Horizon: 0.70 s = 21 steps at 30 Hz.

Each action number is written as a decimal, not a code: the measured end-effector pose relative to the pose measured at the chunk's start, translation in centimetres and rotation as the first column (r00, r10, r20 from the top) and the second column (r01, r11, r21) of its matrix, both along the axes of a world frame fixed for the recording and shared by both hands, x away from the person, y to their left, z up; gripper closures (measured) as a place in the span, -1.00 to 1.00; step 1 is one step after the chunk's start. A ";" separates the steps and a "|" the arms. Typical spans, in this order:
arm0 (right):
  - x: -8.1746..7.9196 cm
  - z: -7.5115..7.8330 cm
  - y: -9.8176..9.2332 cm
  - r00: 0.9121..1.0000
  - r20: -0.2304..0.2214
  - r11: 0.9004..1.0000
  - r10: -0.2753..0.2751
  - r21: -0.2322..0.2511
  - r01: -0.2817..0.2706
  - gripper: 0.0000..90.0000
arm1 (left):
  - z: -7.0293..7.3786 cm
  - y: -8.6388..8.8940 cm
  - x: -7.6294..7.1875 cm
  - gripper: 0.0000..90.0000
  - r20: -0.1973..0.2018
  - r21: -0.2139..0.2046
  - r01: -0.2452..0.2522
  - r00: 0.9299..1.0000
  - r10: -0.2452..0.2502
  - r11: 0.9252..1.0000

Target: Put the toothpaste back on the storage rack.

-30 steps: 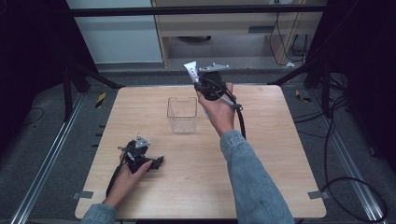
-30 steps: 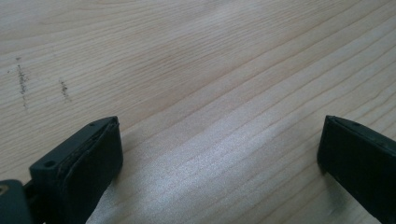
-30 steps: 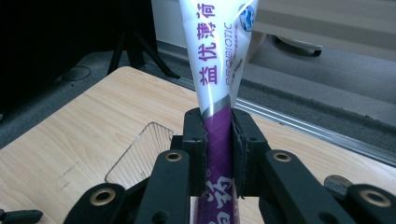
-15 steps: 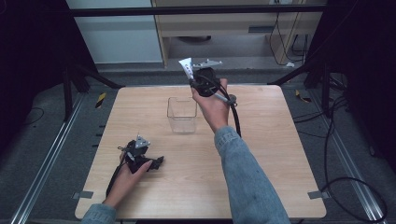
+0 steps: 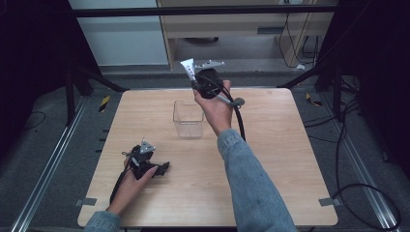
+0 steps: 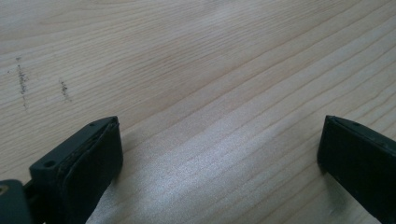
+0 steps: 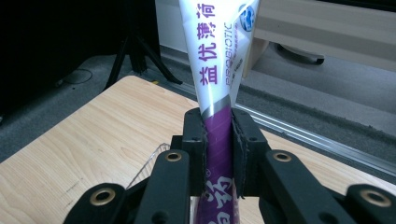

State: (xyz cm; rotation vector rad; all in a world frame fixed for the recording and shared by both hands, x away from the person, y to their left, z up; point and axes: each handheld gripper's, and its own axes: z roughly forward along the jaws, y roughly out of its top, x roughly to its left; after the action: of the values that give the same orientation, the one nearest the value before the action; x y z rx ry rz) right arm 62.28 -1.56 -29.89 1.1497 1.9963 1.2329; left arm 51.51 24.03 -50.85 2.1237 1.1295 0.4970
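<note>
Resting on the near left of the table (image 5: pixel 270 183), the left gripper (image 5: pixel 162 168) lies under the left hand (image 5: pixel 133 181), unmoved from a second ago; in the left gripper view its jaws stand spread wide over bare wood grain, nothing between them. Farther in, a clear box (image 5: pixel 188 119) stands upright at mid-table, in the same place as before. Beyond it, the right hand (image 5: pixel 216 108) holds the right gripper (image 5: pixel 196 79) raised above the far edge; compared with a second ago it has shifted slightly left, toward the box. Its jaws are pinched on a tube (image 7: pixel 219 70), clamped at the purple lower part, with the white crimped end pointing up and away.

Surface: light wood table top, a few small dark scuffs in the left gripper view. Room: grey floor, metal rails at both sides, black stands, loose cables at right, pale cabinets behind.

Writing on the tube: "PROBIOTIC" and purple Chinese characters; a blue round emblem near the top.
</note>
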 end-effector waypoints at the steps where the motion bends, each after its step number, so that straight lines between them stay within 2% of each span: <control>1: 0.0 0.0 0.1 1.000 -0.004 1.000 0.001 0.002 -0.001 0.72 | 0.0 0.0 0.0 -1.00 0.000 0.000 0.000 1.000 0.000 1.000; 21: 1.3 -1.0 2.4 1.000 -0.019 1.000 0.016 0.012 -0.016 0.72 | 0.0 0.0 0.0 -1.00 -0.001 0.000 0.001 1.000 -0.001 1.000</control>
State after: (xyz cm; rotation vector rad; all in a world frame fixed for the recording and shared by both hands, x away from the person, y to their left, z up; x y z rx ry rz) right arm 63.54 0.89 -30.90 1.1571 2.0182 1.2478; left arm 51.51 24.04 -50.85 2.1244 1.1290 0.4963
